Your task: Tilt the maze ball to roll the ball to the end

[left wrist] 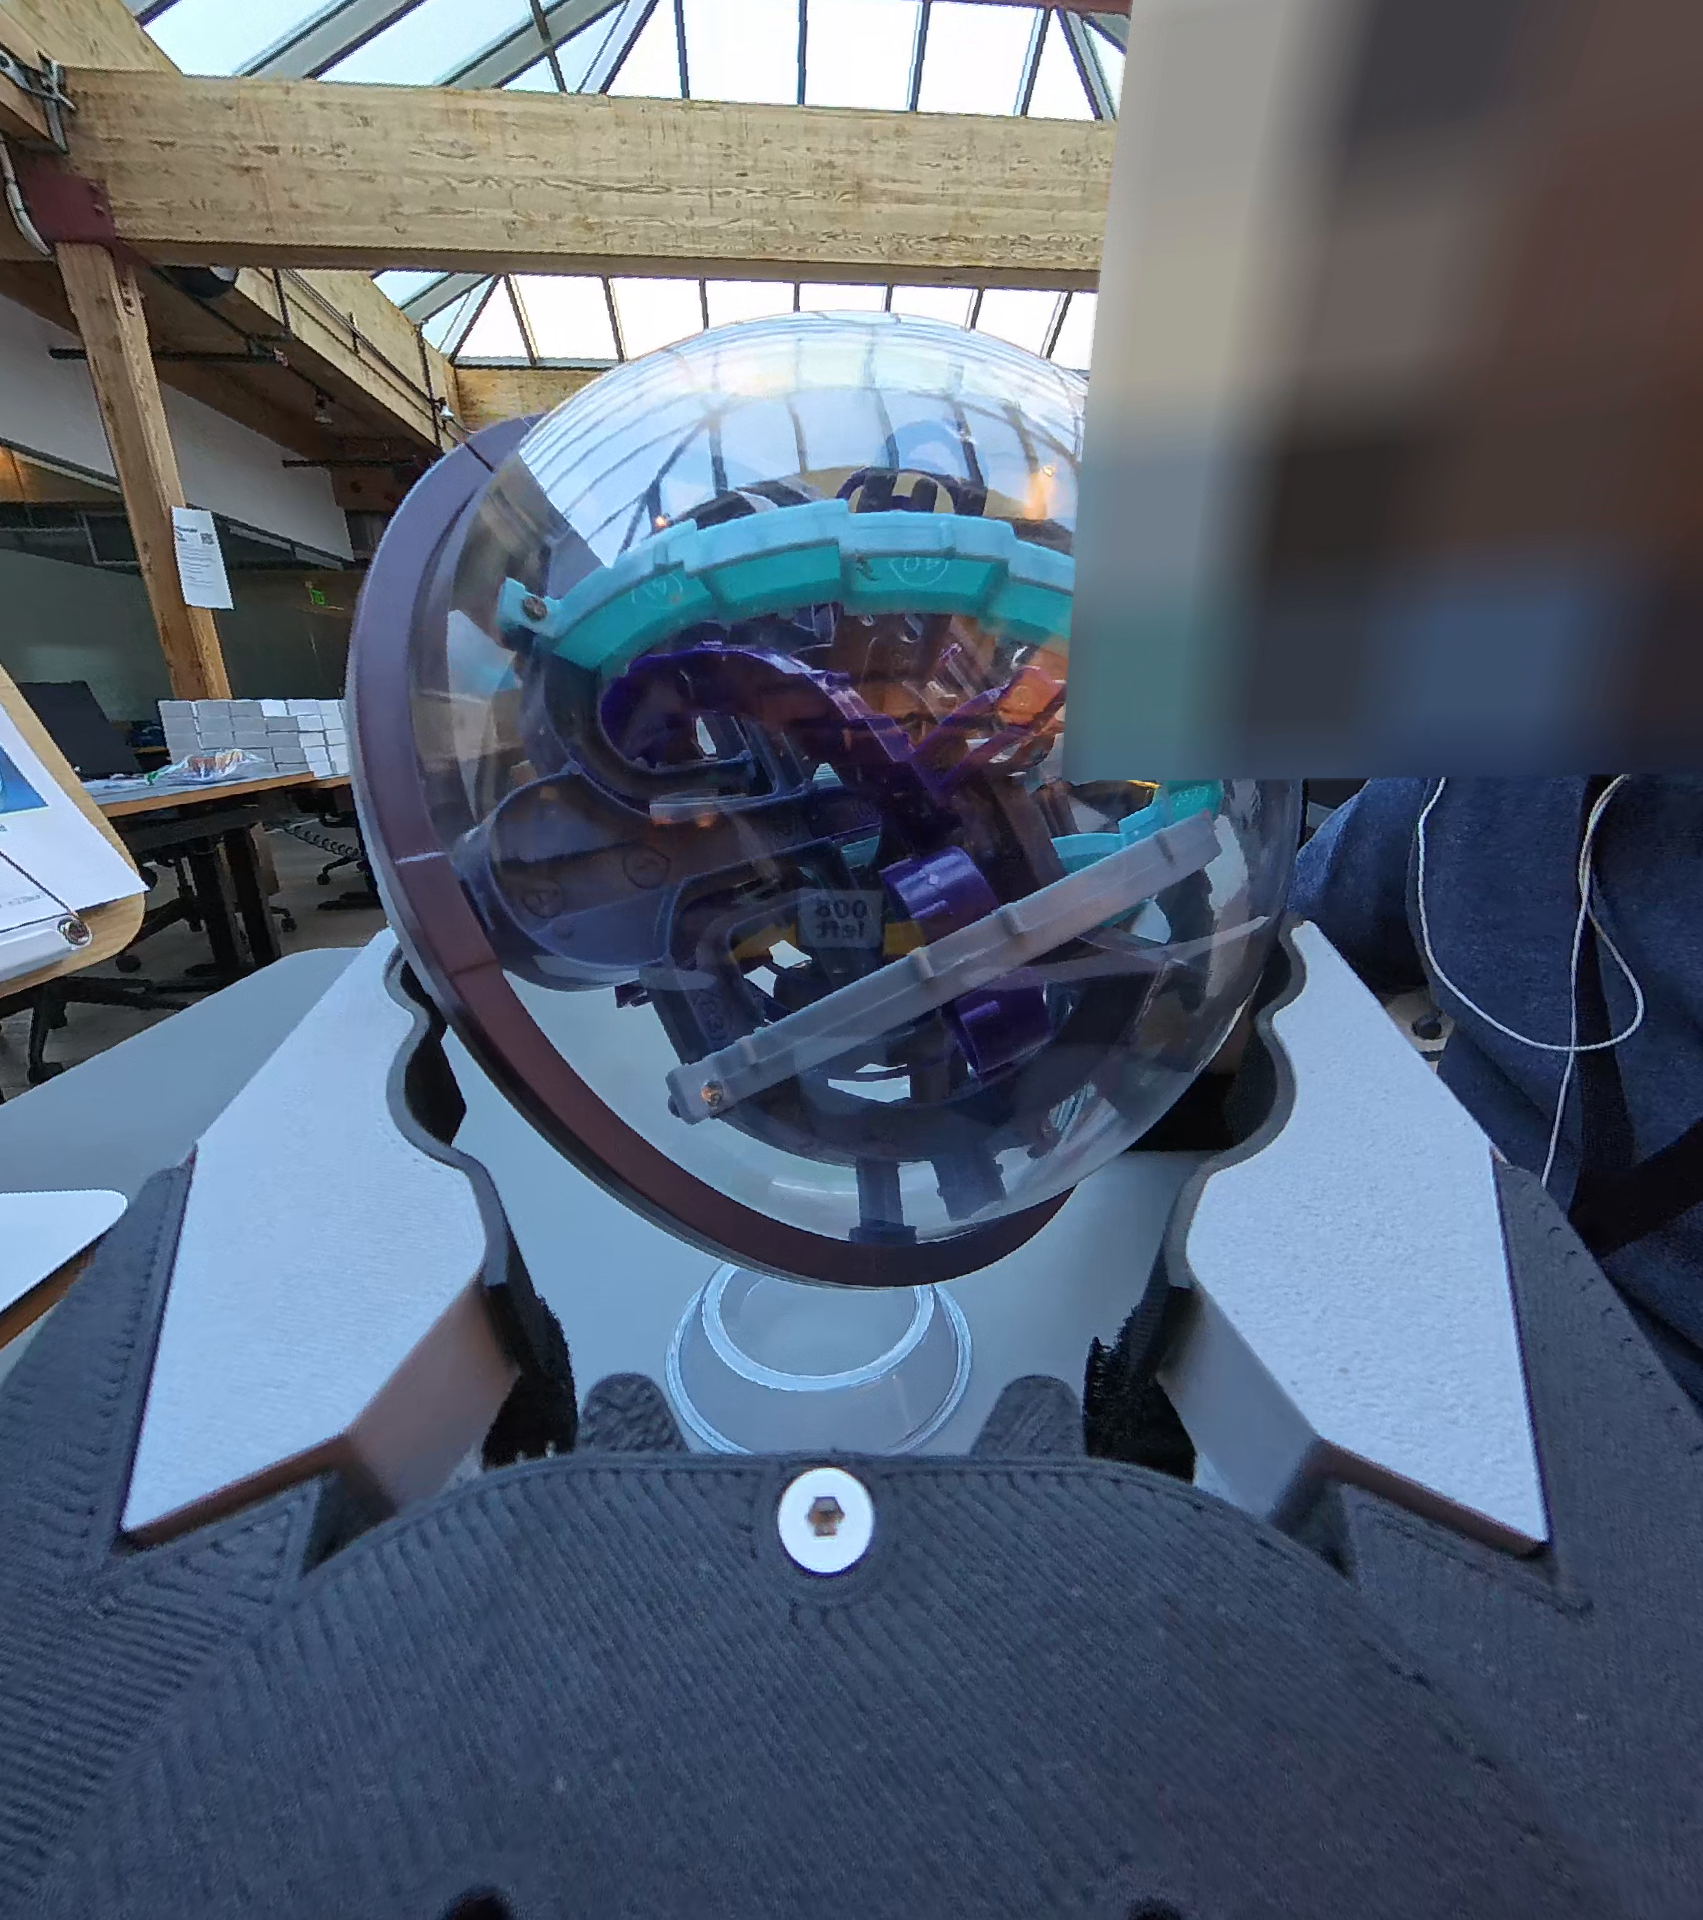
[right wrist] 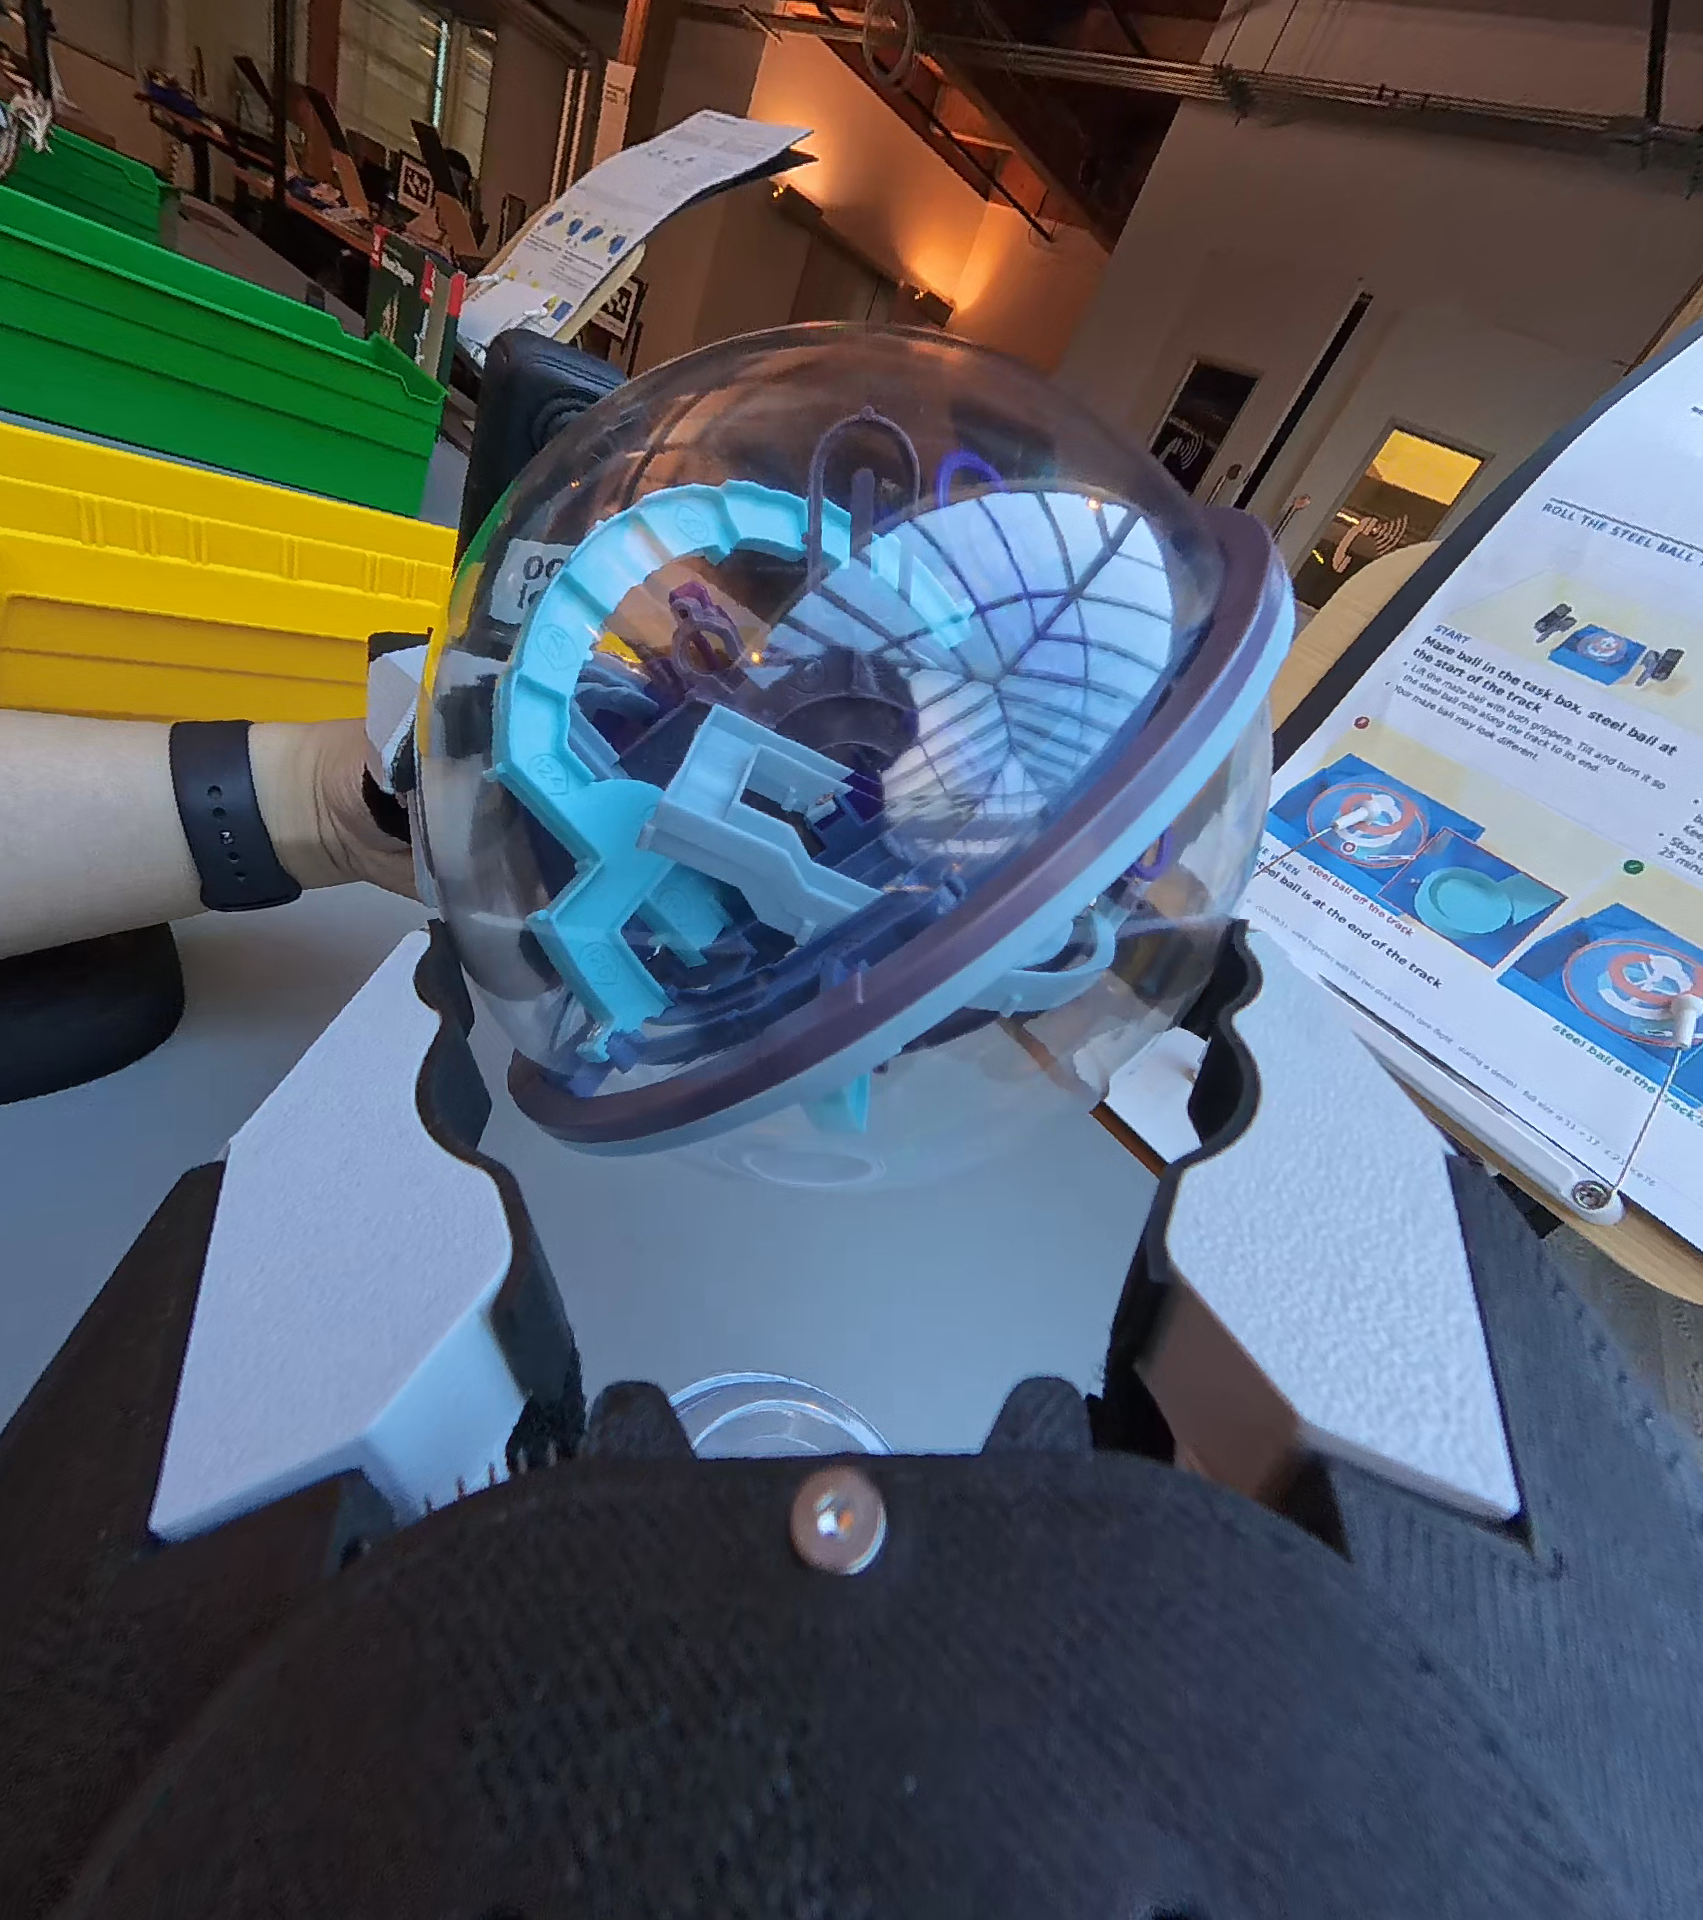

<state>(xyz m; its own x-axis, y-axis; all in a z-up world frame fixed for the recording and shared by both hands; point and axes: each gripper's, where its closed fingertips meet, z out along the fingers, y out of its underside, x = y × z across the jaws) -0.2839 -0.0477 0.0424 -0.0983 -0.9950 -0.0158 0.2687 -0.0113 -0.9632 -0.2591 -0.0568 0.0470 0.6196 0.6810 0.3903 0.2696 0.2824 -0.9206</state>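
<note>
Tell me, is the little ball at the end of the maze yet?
Done: the maze ball is lifted off its clear stand. In hand: the left gripper and right gripper hold it tilted between them. Left: I can't spot the little ball on the tracks, so I can't say how far it has to roll.

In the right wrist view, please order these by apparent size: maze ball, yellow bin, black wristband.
1. maze ball, largest, though closest to the camera.
2. yellow bin, farther away, so true size is unsure.
3. black wristband.
</note>
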